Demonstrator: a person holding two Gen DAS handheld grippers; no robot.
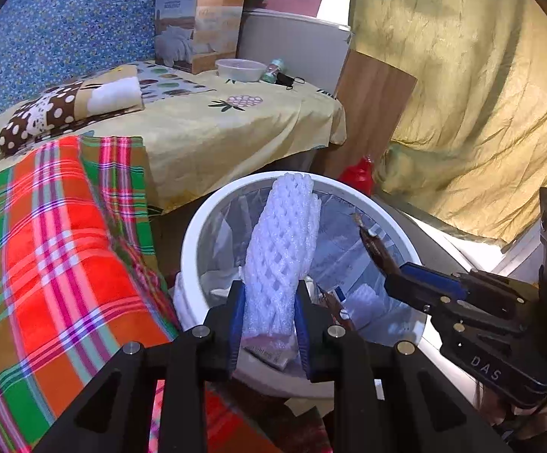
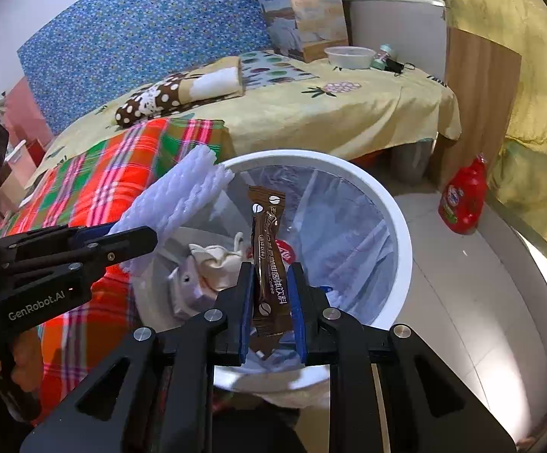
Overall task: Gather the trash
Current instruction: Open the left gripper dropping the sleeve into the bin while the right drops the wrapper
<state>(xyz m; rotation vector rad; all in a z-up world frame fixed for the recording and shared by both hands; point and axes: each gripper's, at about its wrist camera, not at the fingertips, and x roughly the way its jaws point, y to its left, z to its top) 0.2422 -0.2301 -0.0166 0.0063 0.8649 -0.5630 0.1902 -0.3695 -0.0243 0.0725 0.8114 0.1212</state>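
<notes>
Bedroom bkgd in left wrist view: bed (image 1: 213, 128) w/ yellow sheet, plaid blanket (image 1: 54, 249) in front, white bin (image 1: 197, 234) on floor beside it. Left gripper (image 1: 269, 324) is pressed onto a white foam net (image 1: 281, 241), which is held upright over the bin mouth, not yet dropped. Right gripper (image 1: 398, 283) is seen at right, a brown sachet (image 1: 375, 249) pinched at its tip, also over the bin. Bin is lined w/ a clear bag; paper scraps & wrappers are seen inside.

Right wrist view: right gripper (image 2: 271, 302) is clamped on the coffee sachet (image 2: 267, 249), held above the bin (image 2: 398, 234). Crumpled tissue (image 2: 216, 264) & a red wrapper already lie inside. Left gripper (image 2: 122, 239) w/ foam net (image 2: 175, 200) is held at the bin's left rim. Judged: some trash is binned; both held items are left to release. Red bottle (image 2: 462, 204) stands on floor, well apart.
</notes>
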